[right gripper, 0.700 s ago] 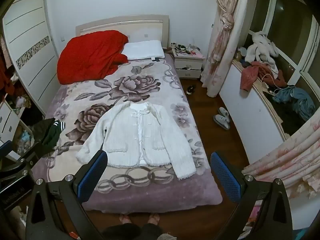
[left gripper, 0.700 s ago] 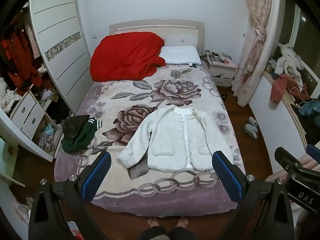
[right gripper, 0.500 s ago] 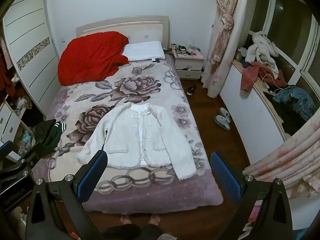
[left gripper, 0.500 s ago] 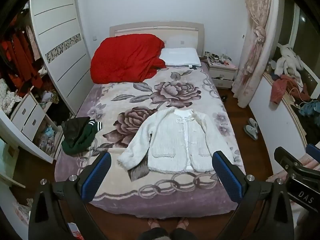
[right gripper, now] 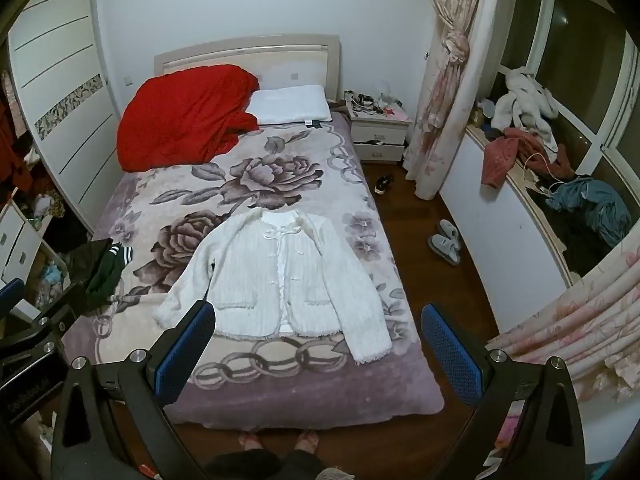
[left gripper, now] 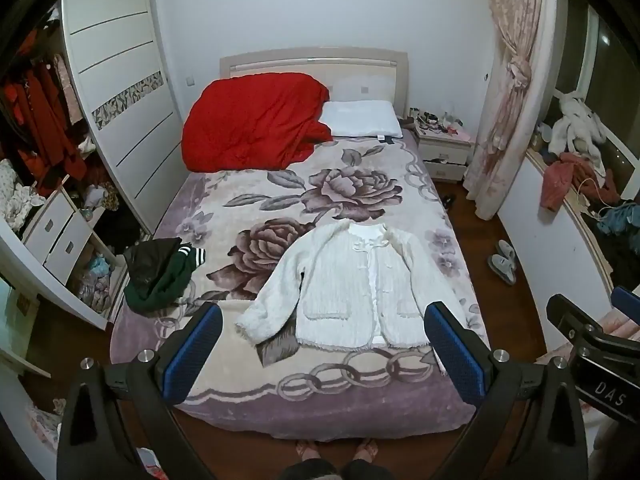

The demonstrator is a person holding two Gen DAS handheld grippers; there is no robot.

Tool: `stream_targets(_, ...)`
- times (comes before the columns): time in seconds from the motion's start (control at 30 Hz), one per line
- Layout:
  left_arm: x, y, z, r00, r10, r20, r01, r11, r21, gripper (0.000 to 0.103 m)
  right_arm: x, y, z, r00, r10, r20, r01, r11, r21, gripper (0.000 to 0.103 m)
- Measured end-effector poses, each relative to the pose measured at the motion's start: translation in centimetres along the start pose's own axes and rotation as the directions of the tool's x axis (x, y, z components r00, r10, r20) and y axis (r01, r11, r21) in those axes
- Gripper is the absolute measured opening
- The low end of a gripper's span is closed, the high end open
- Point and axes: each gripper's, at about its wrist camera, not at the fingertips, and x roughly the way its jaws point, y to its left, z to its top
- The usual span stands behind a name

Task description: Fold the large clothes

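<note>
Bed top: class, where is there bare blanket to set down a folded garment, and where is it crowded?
Free: the foot strip of the blanket below the white cardigan; the rose-patterned middle between the cardigan's collar and the red quilt. Crowded: the head end, taken by quilt and pillow, and the left edge, where dark clothes lie.

White cardigan (left gripper: pixel 360 288) on mauve rose-patterned blanket (left gripper: pixel 280 384); red quilt (left gripper: pixel 256 124).

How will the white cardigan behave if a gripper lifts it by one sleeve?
The cardigan is probably floppy: it lies flat on the bed with limp, spread sleeves, so the rest would likely hang and drag. Its fuzzy knit looks thick, so it may be fairly bulky but not slippery. The tied front should probably keep it closed.
</note>
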Motion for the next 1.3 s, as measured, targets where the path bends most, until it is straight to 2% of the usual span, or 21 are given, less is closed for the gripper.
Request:
stream_targets(0.43, -0.5, 0.0, 0.9, 1.000, -0.005, 0.015, 0.005, 1.000, -0.007, 0.103, -1.4, 0.1, 2.2, 1.000, -0.008, 0.012, 0.008, 1.000, -0.013, 0.103)
stream_targets(1.07, -1.0, -0.3, 1.2, 1.000, -0.001, 0.031, 0.001, 1.000, -0.011, 0.103, -1.2, -0.1, 0.9, 1.000, -0.009, 0.023, 0.009, 1.000, -0.014, 0.103)
stream_targets(1.13, -1.2, -0.2, 1.2, 0.999, -0.001, 0.035, 0.001, 1.000, -0.011, 0.103, -2.3, 0.7, 2.4, 1.000, -0.008, 0.025, 0.008, 1.000, -0.017, 0.103)
stream_targets(1.3, -1.6, 0.1, 1.6, 0.999, -0.010, 0.037, 0.010, 1.000, -0.013, 0.103, -2.9, 1.1, 3.1, 1.000, -0.006, 0.029, 0.006, 1.000, -0.022, 0.103)
